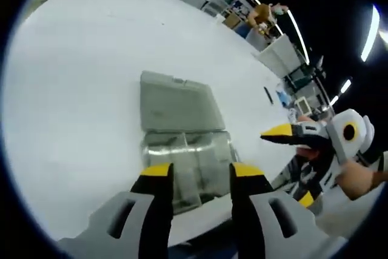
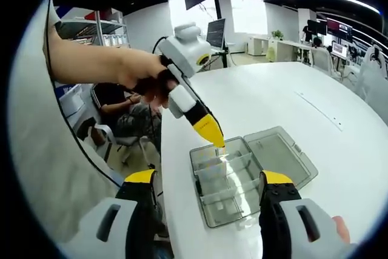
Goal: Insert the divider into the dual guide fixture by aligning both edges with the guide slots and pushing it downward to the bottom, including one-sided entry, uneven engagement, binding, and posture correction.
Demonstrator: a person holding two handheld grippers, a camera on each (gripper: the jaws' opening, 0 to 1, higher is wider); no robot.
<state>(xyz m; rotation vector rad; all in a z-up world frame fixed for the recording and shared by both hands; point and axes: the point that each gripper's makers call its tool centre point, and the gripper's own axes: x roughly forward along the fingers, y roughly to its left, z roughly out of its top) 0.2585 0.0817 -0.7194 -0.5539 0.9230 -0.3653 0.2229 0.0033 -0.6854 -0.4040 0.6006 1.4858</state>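
Observation:
A clear plastic box (image 2: 227, 195) with guide slots lies near the table's edge, its hinged lid (image 2: 282, 156) folded open flat behind it. Clear dividers (image 2: 233, 163) cross its inside; I cannot tell whether any is loose. In the left gripper view the box (image 1: 188, 162) lies just beyond my left gripper (image 1: 202, 173), which is open with nothing between its jaws, and the lid (image 1: 176, 104) lies farther off. In the right gripper view the left gripper's yellow fingertip (image 2: 210, 130) hangs right over the box's far-left rim. My right gripper (image 2: 209, 180) is open, off the table's edge beside the box.
The white table (image 1: 79, 89) stretches wide and bare beyond the box. Its edge runs close along the box (image 2: 167, 168). The right gripper (image 1: 303, 150), held in a hand, hovers off that edge. Chairs and a seated person (image 2: 121, 107) are beyond the table.

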